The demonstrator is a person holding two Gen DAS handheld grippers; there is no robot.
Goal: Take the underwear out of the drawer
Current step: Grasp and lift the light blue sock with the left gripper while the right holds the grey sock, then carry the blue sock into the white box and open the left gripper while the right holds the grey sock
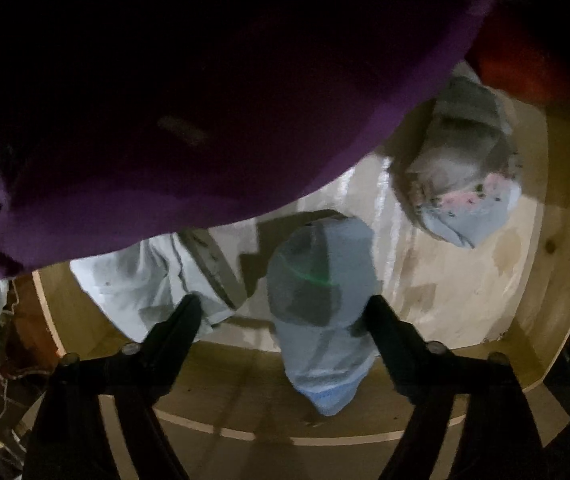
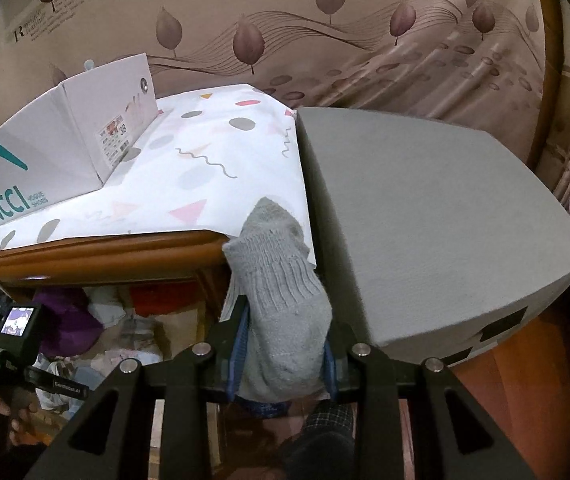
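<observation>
The left gripper hangs spread inside the drawer, a rolled grey-blue bundle between its fingers, touching the right one. The right gripper pinches a grey sock above the dresser edge.

A dark purple garment hides the far half of my drawer. The far bundle is blurred, perhaps patterned underwear. My gripped sock's lower end is hidden.
</observation>
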